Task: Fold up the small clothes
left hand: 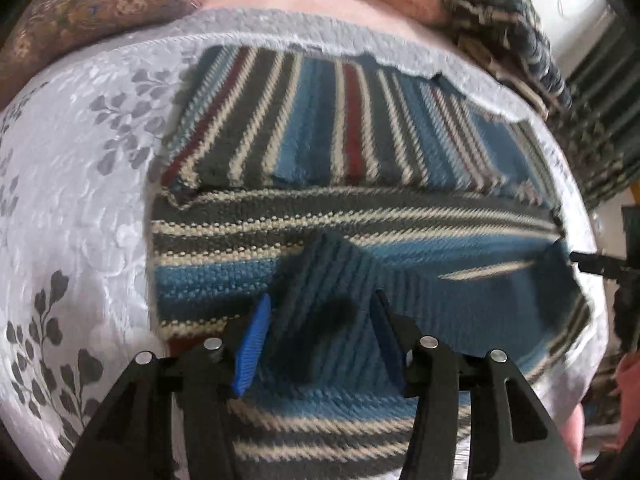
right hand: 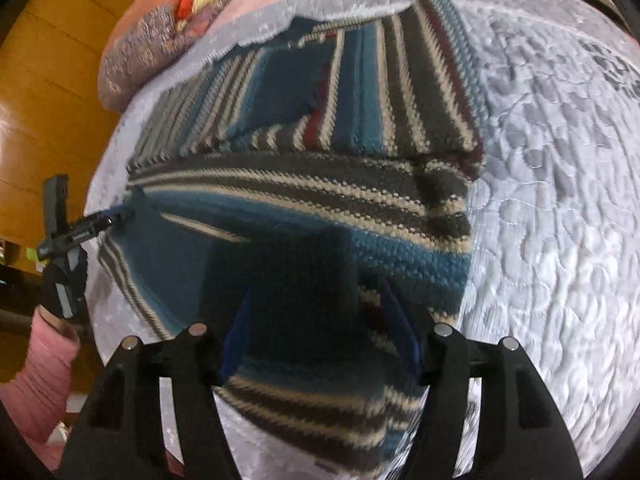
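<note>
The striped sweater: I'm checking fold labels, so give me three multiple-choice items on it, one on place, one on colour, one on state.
1. The striped sweater lies on:
A. a white quilted cover
B. a bare wooden floor
C. a glass table

2. Each gripper's finger pads are:
A. red
B. blue
C. yellow

3. The left gripper is:
A. open above bare cover
B. out of view
C. holding a raised fold of knit

Key: 1 A, the white quilted cover surrounds it; 2 B, blue pads show; 3 C, knit bunches up between its fingers.
</note>
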Available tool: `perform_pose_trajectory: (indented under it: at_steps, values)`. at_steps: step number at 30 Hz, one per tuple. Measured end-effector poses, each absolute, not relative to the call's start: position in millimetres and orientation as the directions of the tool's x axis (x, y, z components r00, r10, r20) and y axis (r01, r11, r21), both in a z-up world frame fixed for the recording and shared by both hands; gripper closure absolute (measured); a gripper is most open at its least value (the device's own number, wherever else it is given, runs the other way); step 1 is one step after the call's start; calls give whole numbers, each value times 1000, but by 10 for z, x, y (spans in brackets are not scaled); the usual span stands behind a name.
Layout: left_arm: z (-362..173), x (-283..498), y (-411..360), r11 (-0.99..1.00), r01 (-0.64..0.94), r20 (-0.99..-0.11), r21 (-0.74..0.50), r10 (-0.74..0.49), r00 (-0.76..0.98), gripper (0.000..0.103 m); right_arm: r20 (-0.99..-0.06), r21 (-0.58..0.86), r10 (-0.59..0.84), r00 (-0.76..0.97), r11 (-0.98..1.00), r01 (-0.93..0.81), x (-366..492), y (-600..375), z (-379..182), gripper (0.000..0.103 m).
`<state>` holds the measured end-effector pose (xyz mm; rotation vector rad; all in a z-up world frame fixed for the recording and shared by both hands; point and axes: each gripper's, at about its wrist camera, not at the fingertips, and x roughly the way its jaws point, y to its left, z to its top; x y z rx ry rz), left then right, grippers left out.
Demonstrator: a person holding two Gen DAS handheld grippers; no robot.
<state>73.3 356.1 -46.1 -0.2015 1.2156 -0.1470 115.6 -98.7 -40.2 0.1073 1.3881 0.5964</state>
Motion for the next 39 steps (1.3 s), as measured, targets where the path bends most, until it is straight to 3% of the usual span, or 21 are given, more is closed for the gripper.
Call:
perform_pose_trajectory:
  at_steps: [4, 5, 6, 9, 12, 25, 39]
  values:
    - [-560, 773, 3472, 979, 32, -923, -200, -199, 330, 49, -914, 363, 403, 34, 855, -370, 1160, -872, -539, 41]
    - [-561, 768, 3465, 981, 36, -923, -193, -194, 332, 50, -921, 342, 387, 43, 857, -385, 1146, -835, -530, 47]
    - [-560, 768, 3458, 981, 37, -922, -191, -192, 335, 50, -926, 325, 374, 51, 858, -399, 1125, -814, -524, 64]
    - [-542, 745, 3428, 980, 45, -920, -192, -196, 341, 67, -928, 316, 368, 52, 854, -414, 1080, -783, -505, 88]
    - [-513, 705, 3382, 981, 50, -918, -187, -192, 346, 90, -923, 318, 379, 69, 851, -417, 1029, -791, -436, 93]
    - [139, 389, 3279, 970, 65, -809, -236, -233, 540, 94, -833, 444, 531, 156, 808, -387, 853, -1041, 175, 95]
    - [762, 1291, 3455, 966, -7, -706, -258, -183, 684, 94, -836, 344, 443, 324, 883, -321, 1834, -939, 820, 95]
